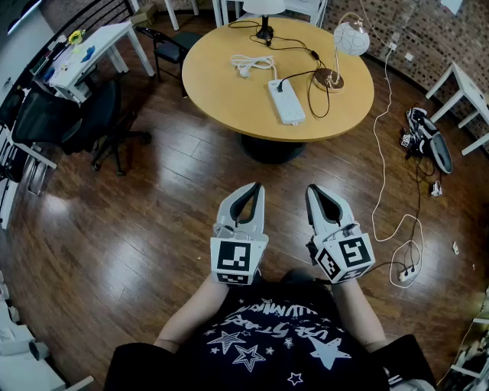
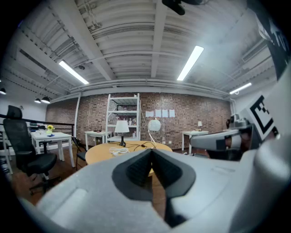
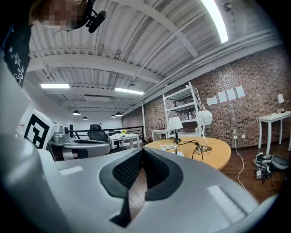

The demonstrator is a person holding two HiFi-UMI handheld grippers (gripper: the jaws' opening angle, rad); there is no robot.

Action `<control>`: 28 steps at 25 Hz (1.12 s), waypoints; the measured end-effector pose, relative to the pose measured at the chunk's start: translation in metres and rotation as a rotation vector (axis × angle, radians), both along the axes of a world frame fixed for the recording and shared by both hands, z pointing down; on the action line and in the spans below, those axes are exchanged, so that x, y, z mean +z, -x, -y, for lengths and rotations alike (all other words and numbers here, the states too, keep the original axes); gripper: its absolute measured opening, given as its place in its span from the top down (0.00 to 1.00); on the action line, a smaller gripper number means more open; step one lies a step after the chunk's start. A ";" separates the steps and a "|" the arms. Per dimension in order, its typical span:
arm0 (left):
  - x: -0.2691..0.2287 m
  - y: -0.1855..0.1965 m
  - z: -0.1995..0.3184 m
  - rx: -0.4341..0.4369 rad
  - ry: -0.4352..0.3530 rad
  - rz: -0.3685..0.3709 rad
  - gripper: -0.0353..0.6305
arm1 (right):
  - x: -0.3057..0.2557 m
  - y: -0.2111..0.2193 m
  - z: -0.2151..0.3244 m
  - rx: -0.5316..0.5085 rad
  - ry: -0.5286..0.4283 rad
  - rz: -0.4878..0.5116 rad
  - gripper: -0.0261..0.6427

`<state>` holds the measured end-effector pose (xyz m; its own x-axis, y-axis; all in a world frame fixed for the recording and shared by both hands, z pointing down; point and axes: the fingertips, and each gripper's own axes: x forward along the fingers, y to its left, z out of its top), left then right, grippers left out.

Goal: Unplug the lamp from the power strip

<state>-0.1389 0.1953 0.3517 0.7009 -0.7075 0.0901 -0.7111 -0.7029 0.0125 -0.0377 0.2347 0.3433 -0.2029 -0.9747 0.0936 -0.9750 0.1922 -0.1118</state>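
Observation:
On the round wooden table (image 1: 221, 95) ahead lies a white power strip (image 1: 286, 101) with a black plug (image 1: 280, 85) in it. Black cords run from there to a globe lamp (image 1: 351, 38) on a round base (image 1: 328, 78) and to a shaded lamp (image 1: 264, 9). The left gripper (image 1: 257, 186) and the right gripper (image 1: 311, 189) hover side by side over the floor, well short of the table, both shut and empty. The left gripper view shows shut jaws (image 2: 151, 150) pointing at the table (image 2: 102, 153). In the right gripper view the jaws (image 3: 142, 150) are shut too, with the power strip (image 3: 180, 154) far off.
A coiled white cord (image 1: 252, 64) lies on the table. A black office chair (image 1: 99, 122) and white desks (image 1: 88, 50) stand at the left. White cable loops and an outlet block (image 1: 405, 269) lie on the floor at the right, near a white table (image 1: 458, 88).

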 end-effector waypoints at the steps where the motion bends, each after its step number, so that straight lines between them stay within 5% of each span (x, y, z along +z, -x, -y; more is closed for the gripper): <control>1: 0.000 -0.001 0.003 0.004 0.000 -0.001 0.94 | 0.000 -0.002 0.001 0.006 -0.001 -0.001 0.95; 13: 0.017 -0.026 0.054 -0.049 0.019 0.025 0.94 | 0.019 -0.053 0.054 0.015 0.014 0.013 0.95; 28: 0.038 -0.120 0.156 -0.168 0.067 0.088 0.94 | 0.029 -0.154 0.173 -0.099 0.024 0.049 0.95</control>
